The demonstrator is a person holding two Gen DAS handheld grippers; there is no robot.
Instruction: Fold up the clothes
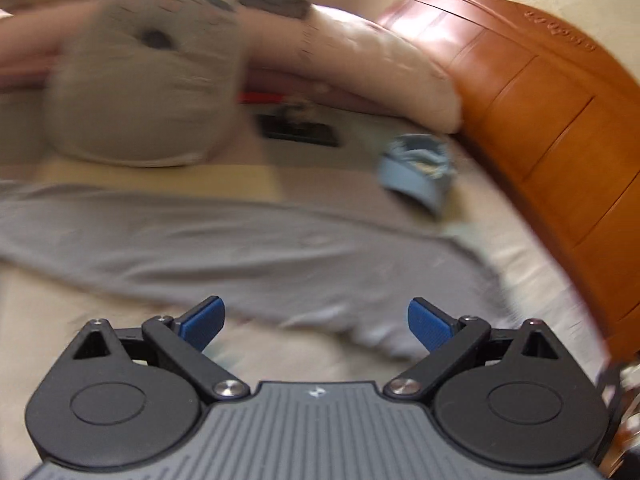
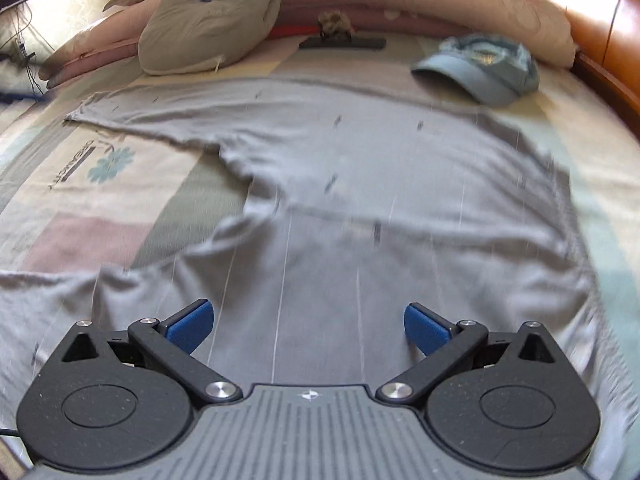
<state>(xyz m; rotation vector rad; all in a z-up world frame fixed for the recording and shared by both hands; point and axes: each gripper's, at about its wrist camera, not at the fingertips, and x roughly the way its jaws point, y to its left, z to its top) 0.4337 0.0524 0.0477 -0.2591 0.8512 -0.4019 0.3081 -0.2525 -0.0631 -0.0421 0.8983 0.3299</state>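
A grey long-sleeved shirt lies spread flat on the bed, one sleeve reaching to the far left. It also shows in the blurred left wrist view. My left gripper is open and empty, low over the shirt's near edge. My right gripper is open and empty, just above the shirt's lower part. Neither gripper holds cloth.
A blue cap lies on the bed at the far right, beside the shirt's edge. A grey cushion and pink pillows line the head of the bed. A black flat object lies between them. An orange wooden headboard stands at the right.
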